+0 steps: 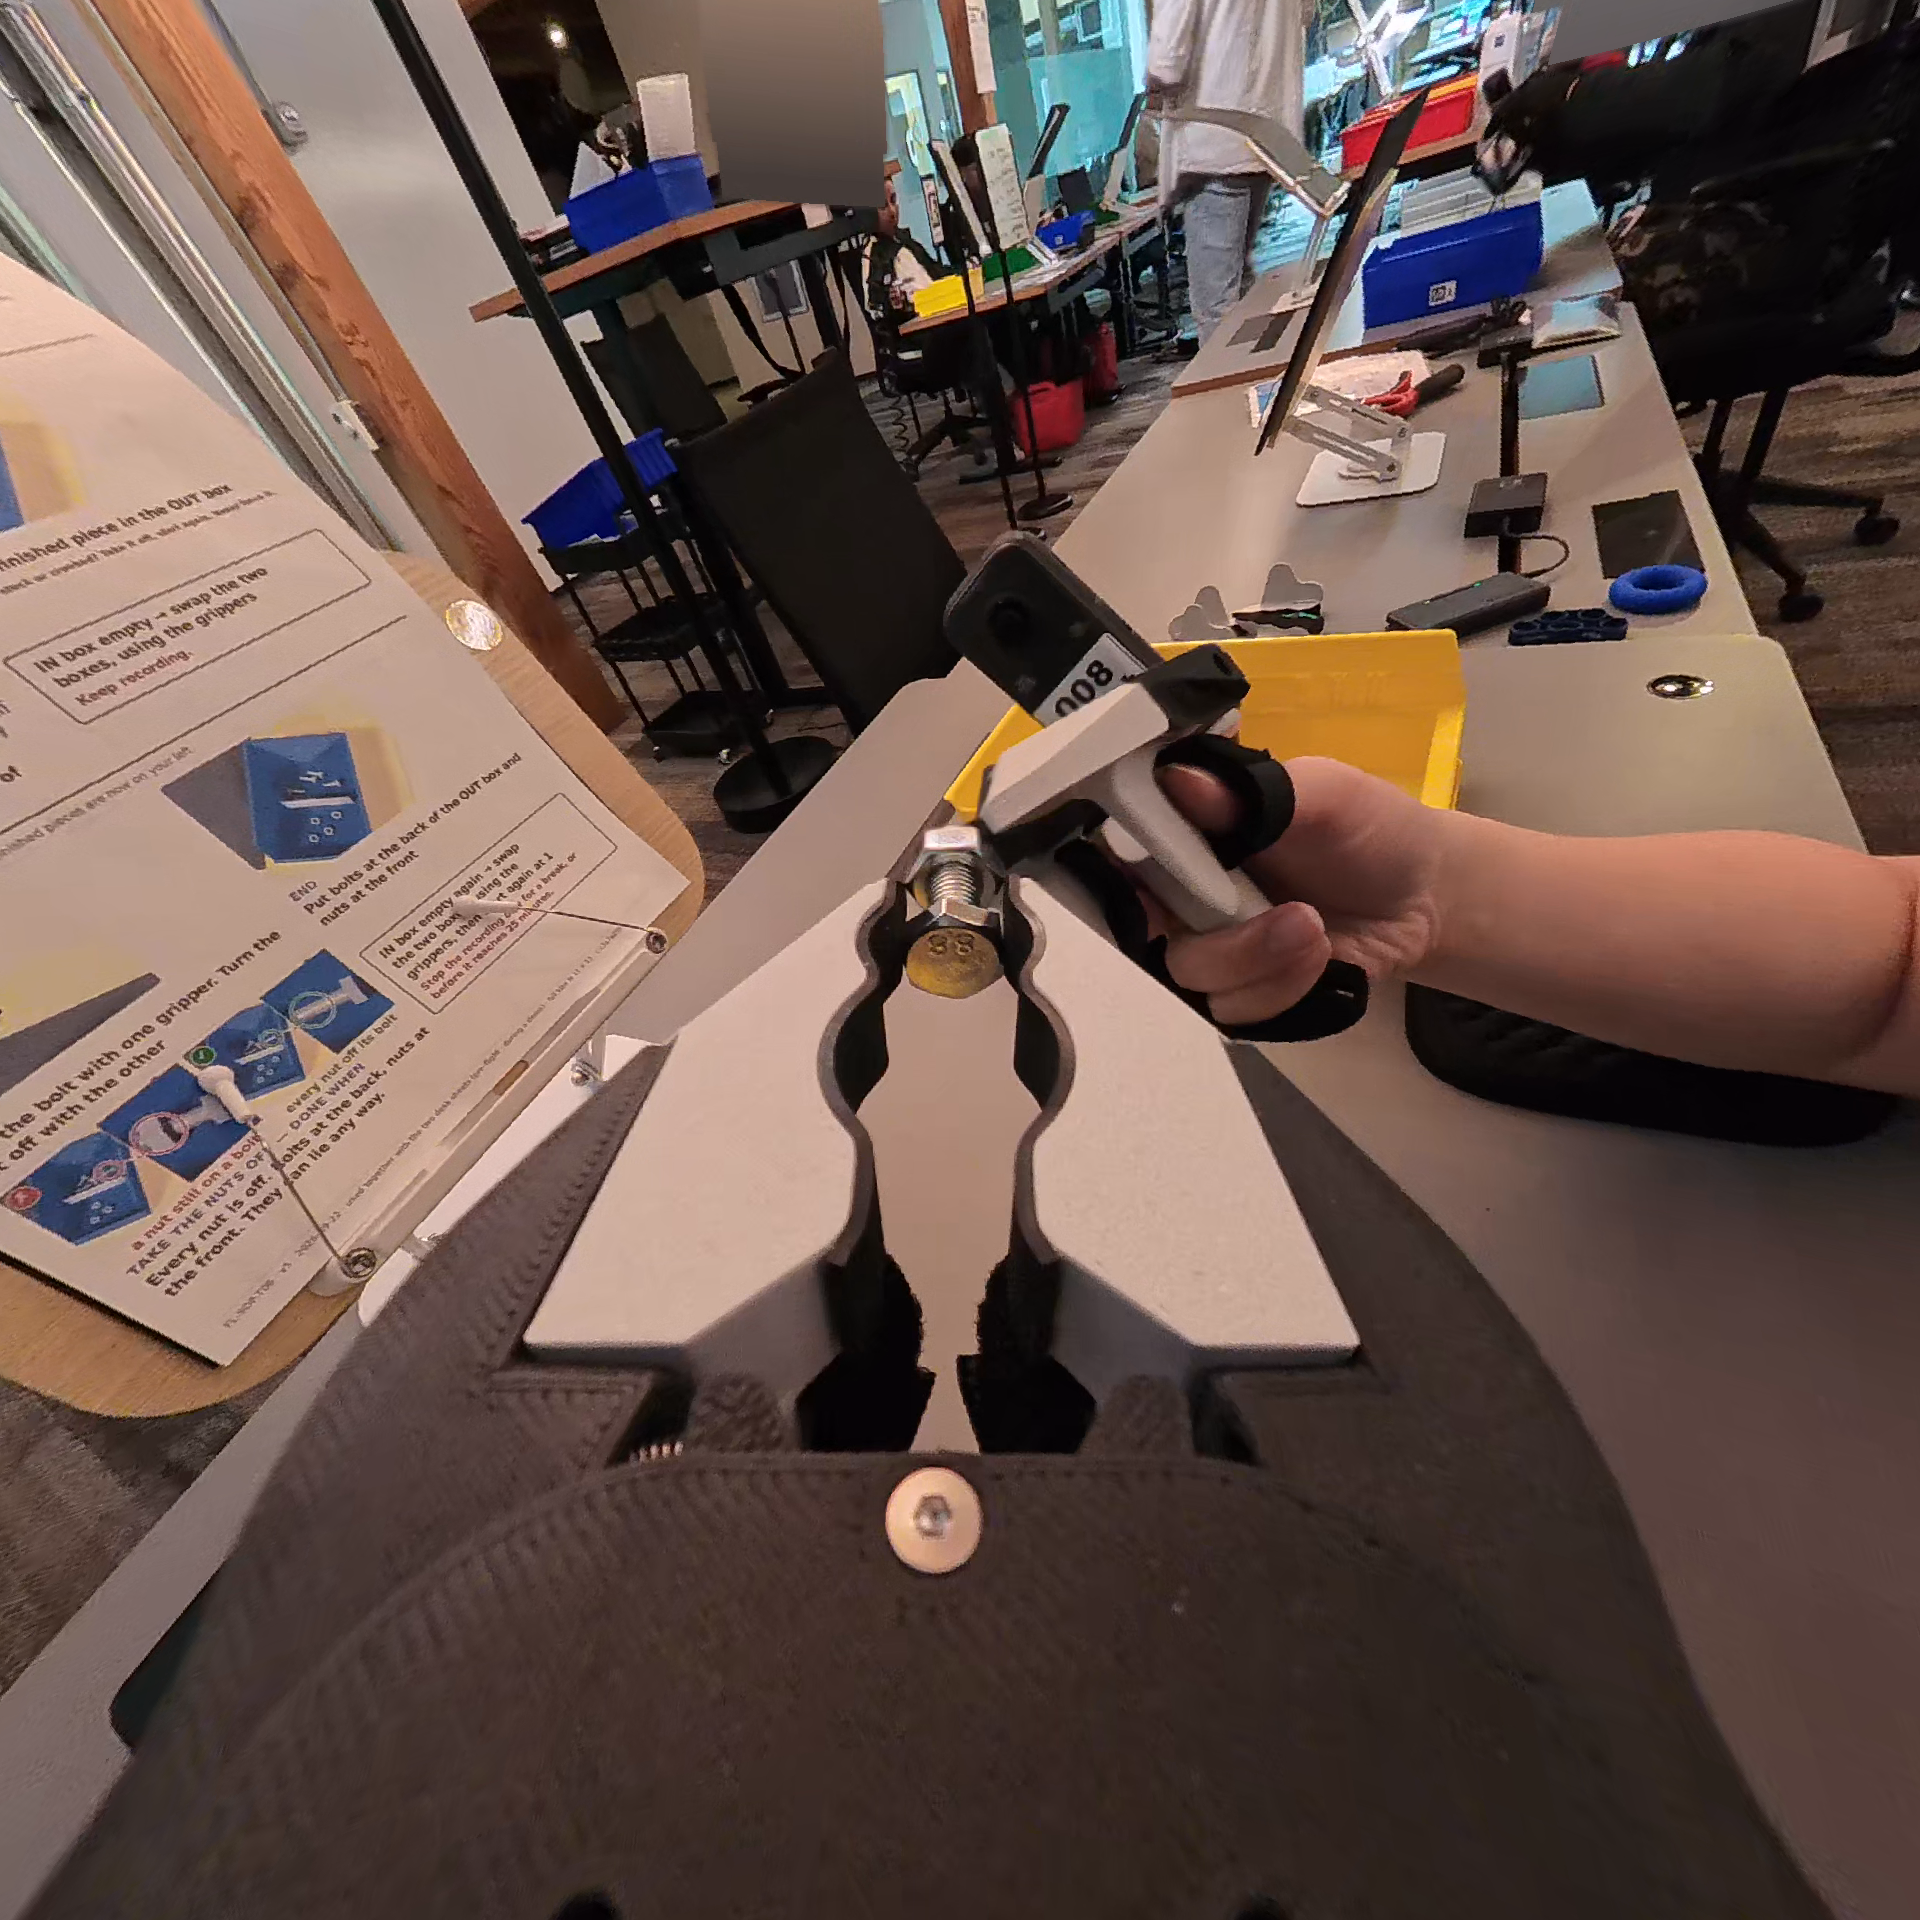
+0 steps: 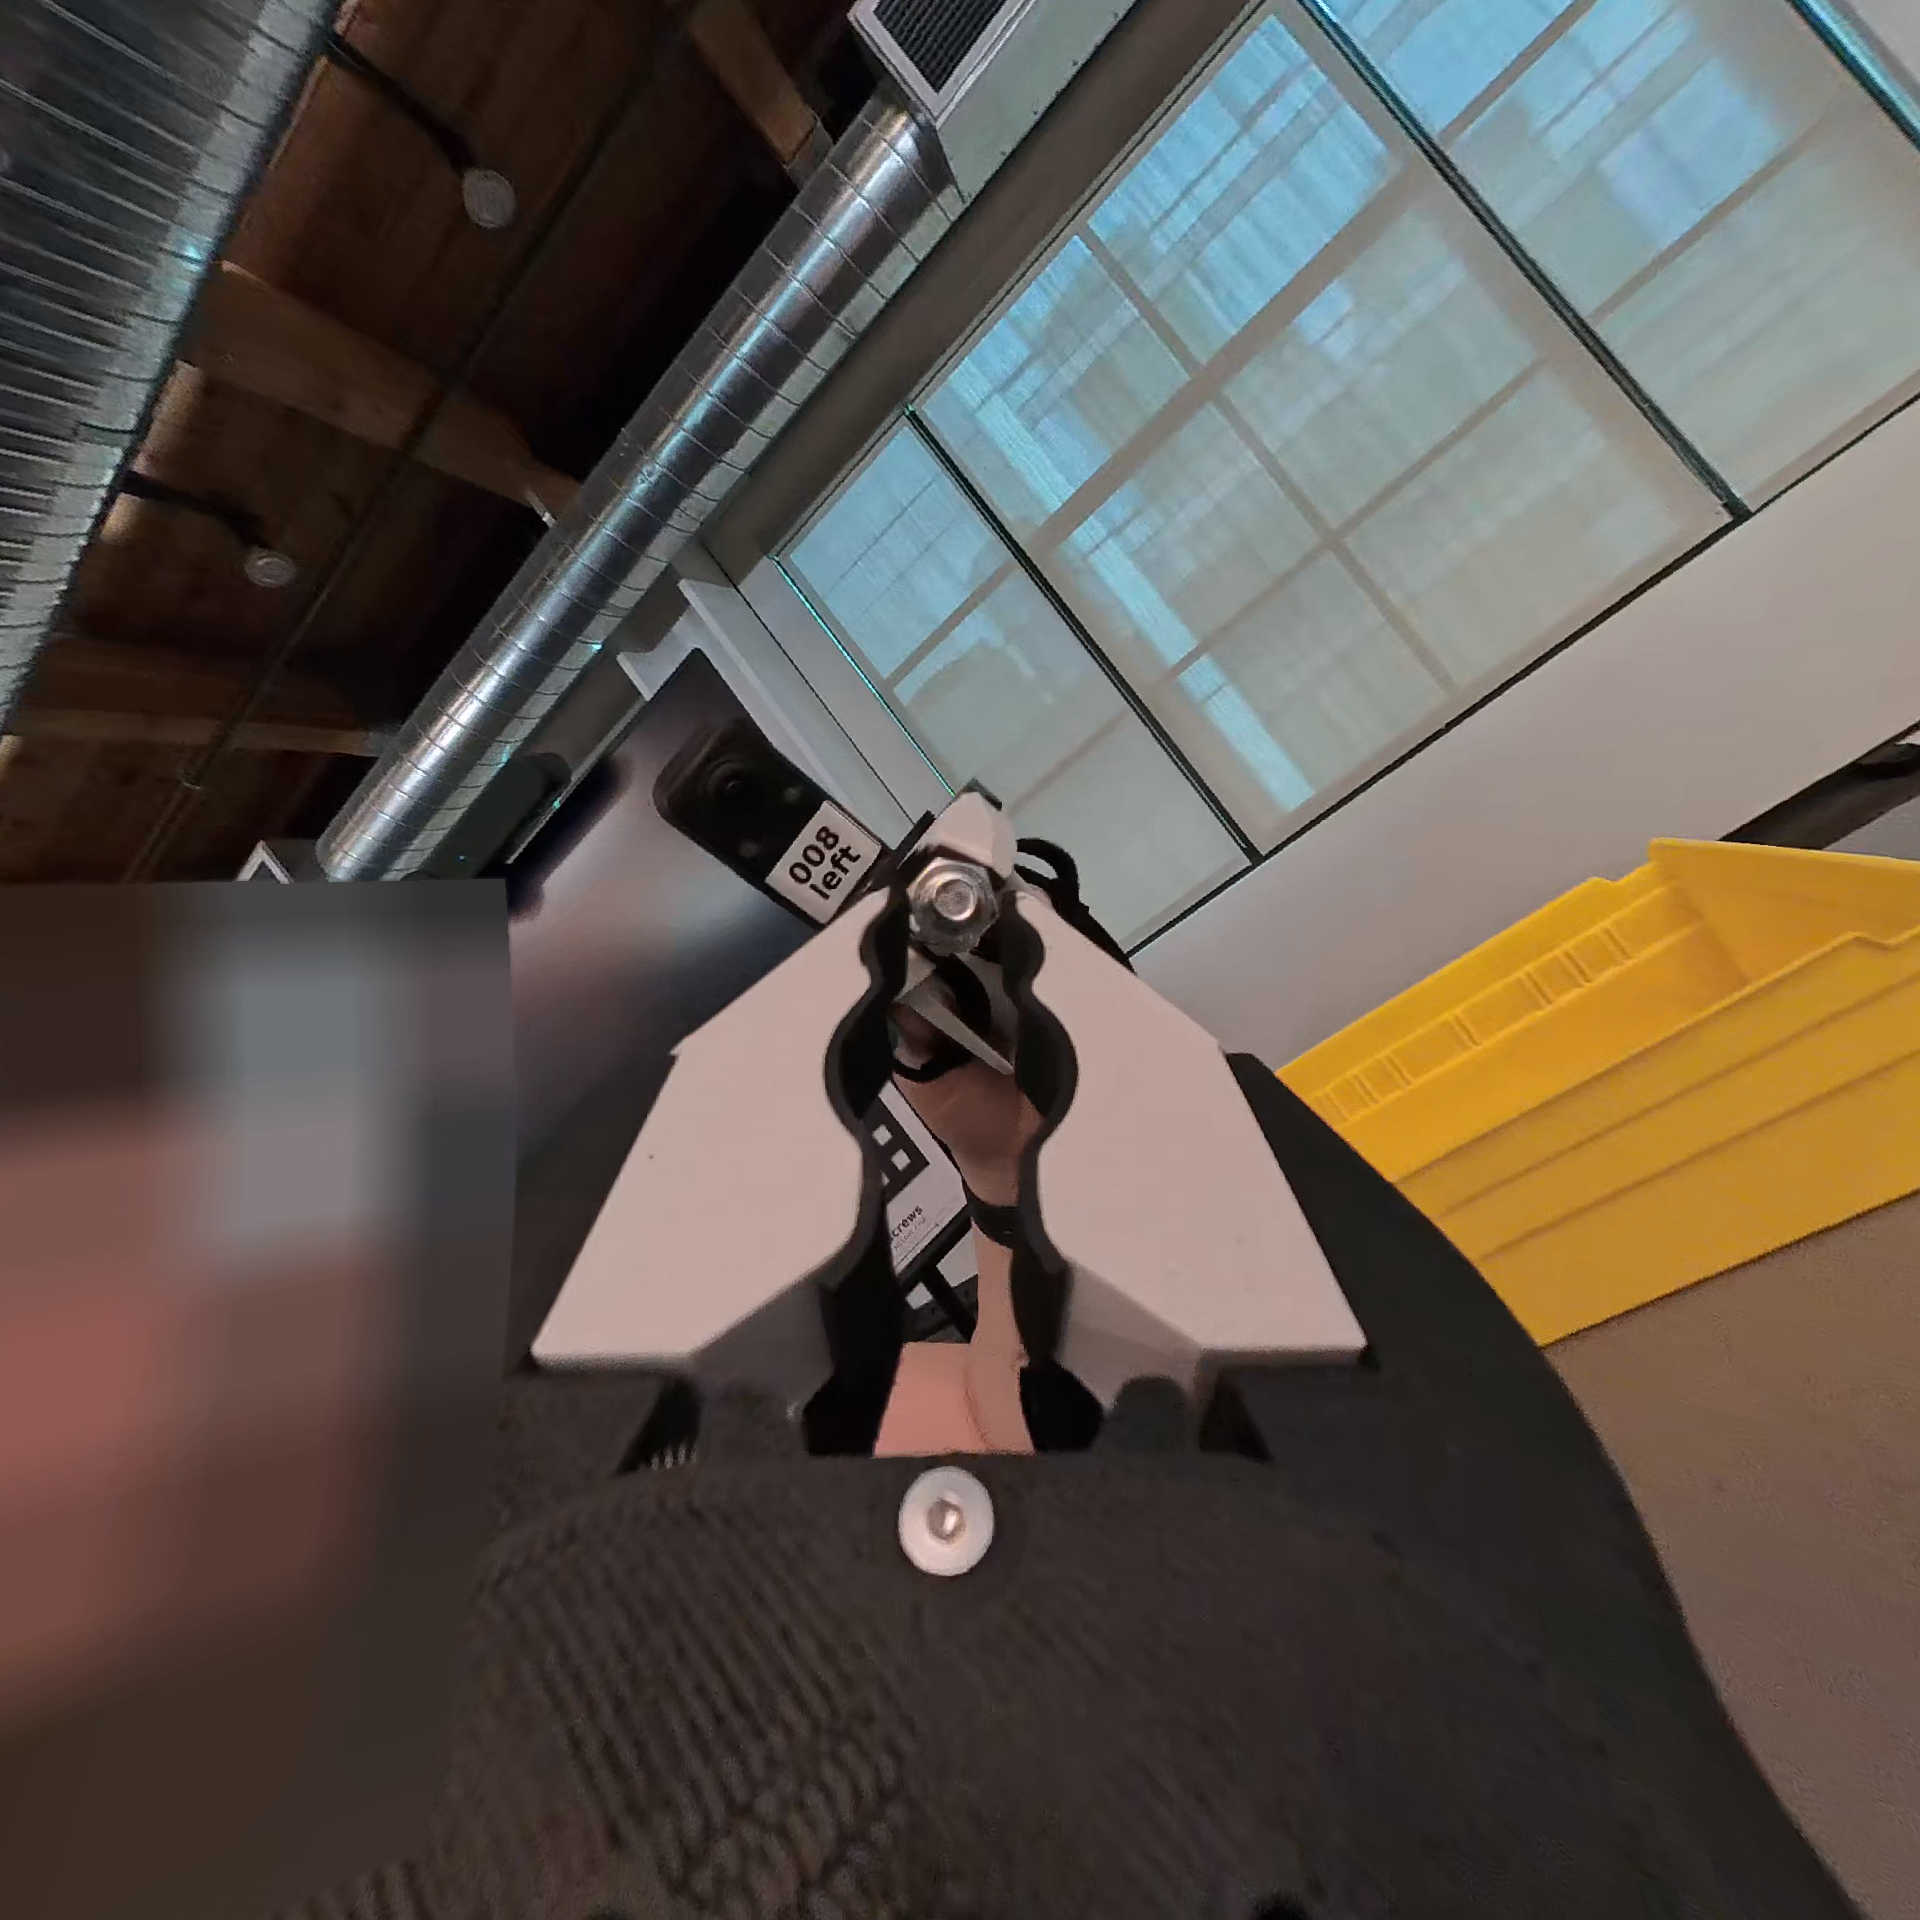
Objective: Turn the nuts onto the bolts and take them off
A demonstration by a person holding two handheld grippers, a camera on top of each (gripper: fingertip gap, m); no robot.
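Grey table (image 1: 1558,1351) below me, yellow bin (image 1: 1382,696) at its far side. My left gripper (image 1: 954,935) is clamped on the bolt (image 1: 951,956) near its brassy head, threads pointing away. My right gripper (image 1: 982,831) pinches the nut (image 1: 948,844) at the thread's far end, both held above the table. I'd keep the axes lined up, squeeze steady and twist in short turns, so nothing slips or cross-threads.

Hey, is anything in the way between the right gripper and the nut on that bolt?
Nothing visible. The right gripper has its fingers closed on the nut at the threaded end of the bolt; the left gripper grips the bolt's head.
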